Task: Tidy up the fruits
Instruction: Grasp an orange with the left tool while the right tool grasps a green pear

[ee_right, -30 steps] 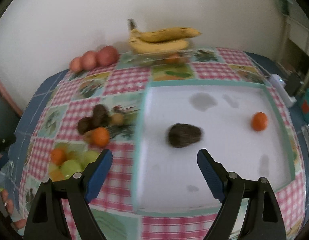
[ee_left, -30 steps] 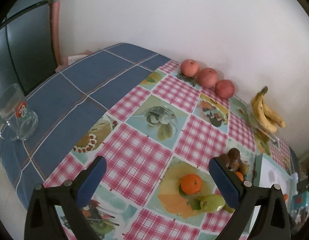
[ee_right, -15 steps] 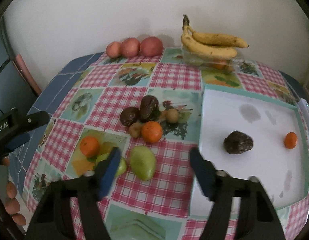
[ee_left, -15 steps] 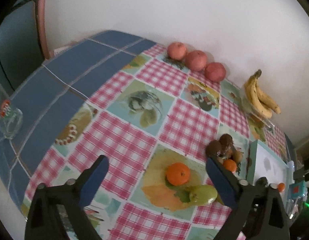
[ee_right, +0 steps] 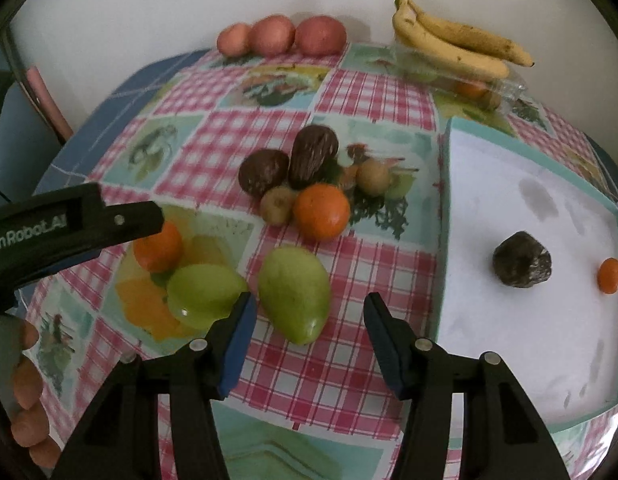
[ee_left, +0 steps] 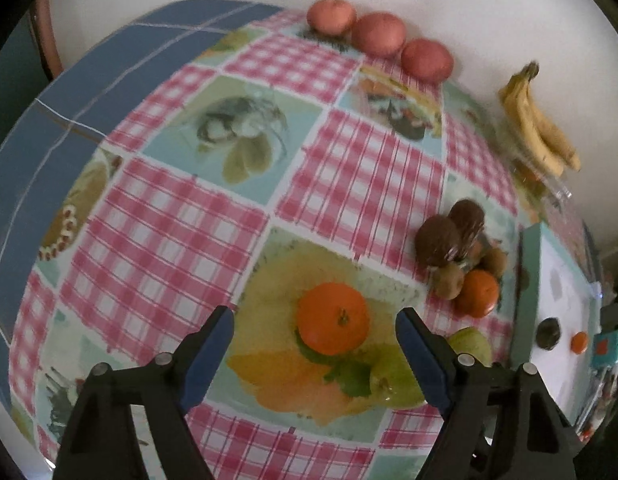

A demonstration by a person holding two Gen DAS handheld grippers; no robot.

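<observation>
Jaws of the right tool (ee_right: 307, 320), just narrowed yet gripping nothing, frame the green mango (ee_right: 295, 292) on the worktop (ee_right: 349, 380), its long axis slanting across them, while the open left tool (ee_left: 315, 340) frames an orange (ee_left: 333, 318).

Checked tablecloth (ee_right: 349, 368) on the table, white tray (ee_right: 529, 420) on it. Left of the tray: two green mangoes (ee_right: 295, 294), oranges (ee_right: 321, 212), dark avocados (ee_right: 311, 156). Behind it: bananas (ee_right: 457, 46), apples (ee_right: 319, 34).
</observation>
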